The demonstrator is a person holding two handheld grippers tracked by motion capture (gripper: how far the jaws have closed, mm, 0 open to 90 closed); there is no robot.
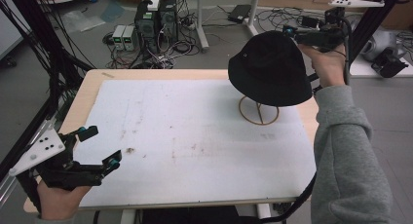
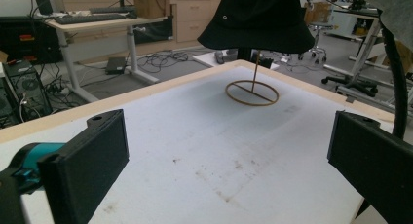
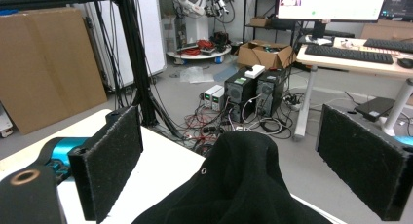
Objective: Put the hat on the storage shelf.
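1. The right gripper (image 1: 292,34) is held released, its jaws spread wide, just above the crown of the black fabric bucket hat (image 1: 269,68).
2. Beneath it, the hat is carried on a thin wooden ring-based stand (image 1: 258,112).
3. The left gripper (image 1: 101,145) is held released over the near left corner of the white-covered worktop (image 1: 195,136), well apart from the hat.

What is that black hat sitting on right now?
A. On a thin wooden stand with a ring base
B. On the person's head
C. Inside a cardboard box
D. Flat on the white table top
A: the black hat is perched above the table on a slim wooden stand, whose upright rises from a ring-shaped base lying on the white table top, with open space between brim and table.
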